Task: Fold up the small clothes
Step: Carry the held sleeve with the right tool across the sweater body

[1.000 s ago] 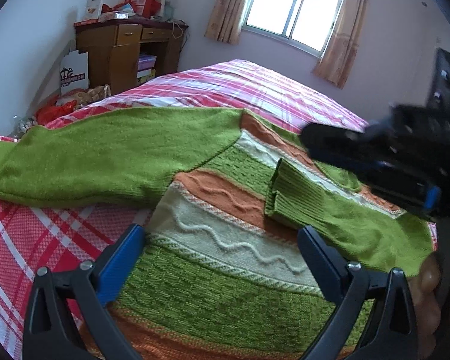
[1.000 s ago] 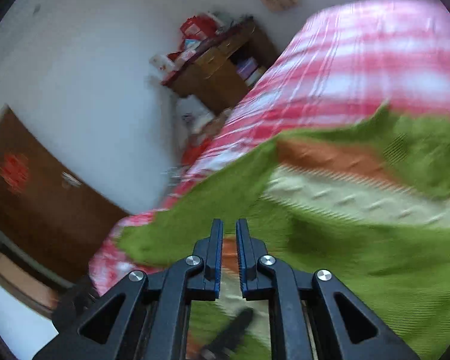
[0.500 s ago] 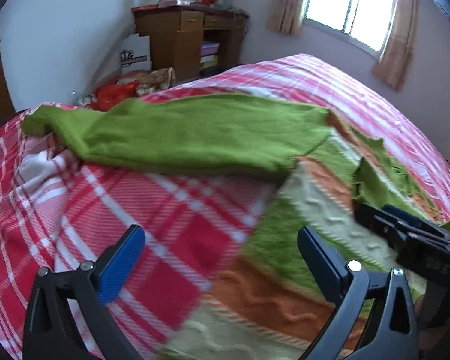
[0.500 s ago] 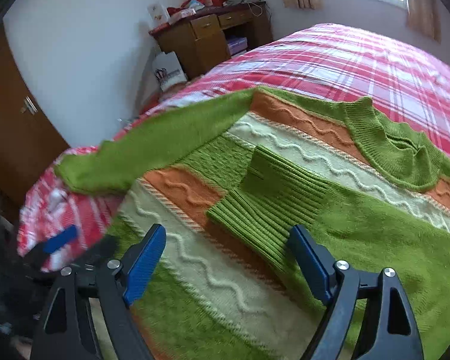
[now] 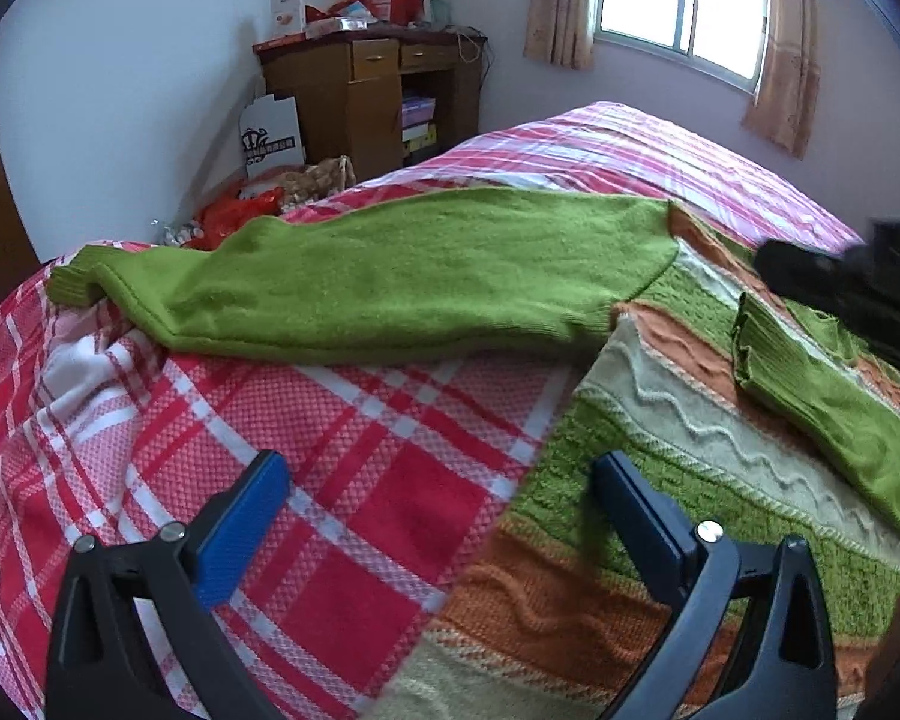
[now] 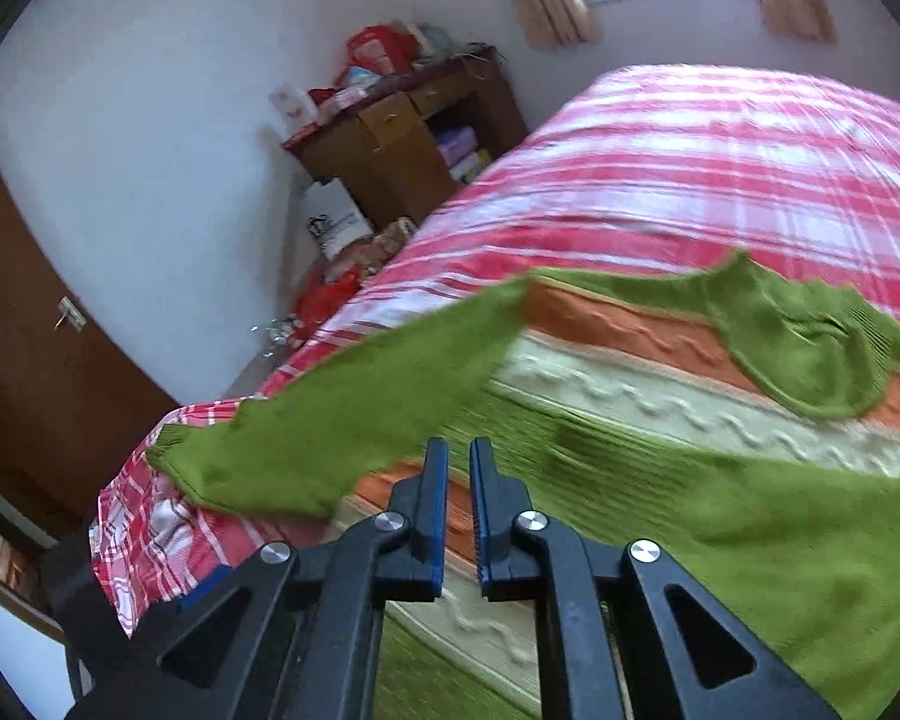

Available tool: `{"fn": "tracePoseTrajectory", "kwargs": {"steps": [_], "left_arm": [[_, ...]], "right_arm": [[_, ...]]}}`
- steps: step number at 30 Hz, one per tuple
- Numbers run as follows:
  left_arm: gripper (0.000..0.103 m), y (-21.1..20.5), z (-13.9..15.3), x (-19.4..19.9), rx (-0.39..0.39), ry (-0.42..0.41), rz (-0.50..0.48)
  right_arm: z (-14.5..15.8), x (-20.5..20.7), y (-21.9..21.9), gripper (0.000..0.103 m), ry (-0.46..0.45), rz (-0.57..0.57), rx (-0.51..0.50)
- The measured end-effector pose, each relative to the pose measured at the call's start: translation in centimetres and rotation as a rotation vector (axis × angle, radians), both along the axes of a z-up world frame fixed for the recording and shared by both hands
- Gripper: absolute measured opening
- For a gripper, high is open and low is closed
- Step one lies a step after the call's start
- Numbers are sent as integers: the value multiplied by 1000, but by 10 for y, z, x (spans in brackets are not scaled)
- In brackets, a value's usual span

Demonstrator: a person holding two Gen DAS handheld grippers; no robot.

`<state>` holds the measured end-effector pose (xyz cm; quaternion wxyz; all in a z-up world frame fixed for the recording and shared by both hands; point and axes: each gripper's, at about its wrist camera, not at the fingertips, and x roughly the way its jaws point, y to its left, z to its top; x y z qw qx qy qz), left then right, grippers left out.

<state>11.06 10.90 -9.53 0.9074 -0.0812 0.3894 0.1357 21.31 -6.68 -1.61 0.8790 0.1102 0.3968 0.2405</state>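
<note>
Bare red plaid bedspread (image 5: 354, 450) lies open ahead of the left gripper (image 5: 444, 516), from nine to twelve o'clock. A green sweater sleeve (image 5: 390, 276) stretches across at twelve, the striped sweater body (image 5: 678, 480) fills two to four, and the right gripper (image 5: 840, 288) blocks two o'clock.

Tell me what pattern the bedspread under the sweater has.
The bedspread is a red, pink and white plaid; it shows best in the left wrist view.
</note>
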Motion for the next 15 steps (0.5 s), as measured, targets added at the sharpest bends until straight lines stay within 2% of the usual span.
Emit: {"fn": "tracePoseTrajectory", "kwargs": {"steps": [4,8,10,12,13,14,15], "left_arm": [[103,-2,0,-1,0,-3,-4],[103,-2,0,-2,3,-5,-7],[103,-3,-1,-2,7,-5,-6],[103,-3,-1,-2,5,-7,-6],[103,-3,-1,-2,4,-8,-7],[103,-3,0,-2,3,-8,-7],[103,-3,-1,-2,3,-8,-7]], "right_arm": [[-12,3,25,7,33,38,11],[-6,-11,34,8,-42,43,-118],[-2,-16,29,9,-52,45,-141],[1,-20,21,33,-69,34,-167],[1,-21,17,71,-74,30,-182],[0,-23,13,90,-74,31,-185],[0,-26,8,90,-79,29,-178]]}}
